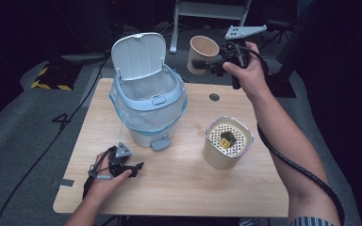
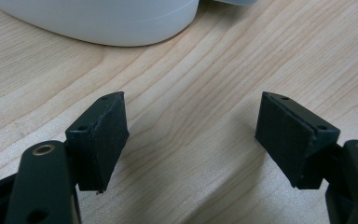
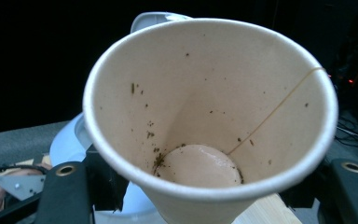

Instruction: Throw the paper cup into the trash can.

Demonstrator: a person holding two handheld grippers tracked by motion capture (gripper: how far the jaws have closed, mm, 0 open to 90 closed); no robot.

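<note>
Emptied paper cup held up past the far edge of the worktop

The right hand-held gripper [image 1: 212, 65] is clamped on the paper cup [image 1: 202, 52], tipped on its side beside the open pedal bin [image 1: 148, 101]. Inside the cup are small dark crumbs and a thin thread. I judge the emptying is nearly finished; next the cup needs shaking or setting down. The left hand-held gripper [image 1: 134, 167] rests with jaws wide near the front left corner.

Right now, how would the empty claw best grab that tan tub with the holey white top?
Grip the tan cylindrical tub around its lower side wall, coming level from its left with the open left claw. It stands upright, and its perforated white insert offers no edge to pinch.
</note>
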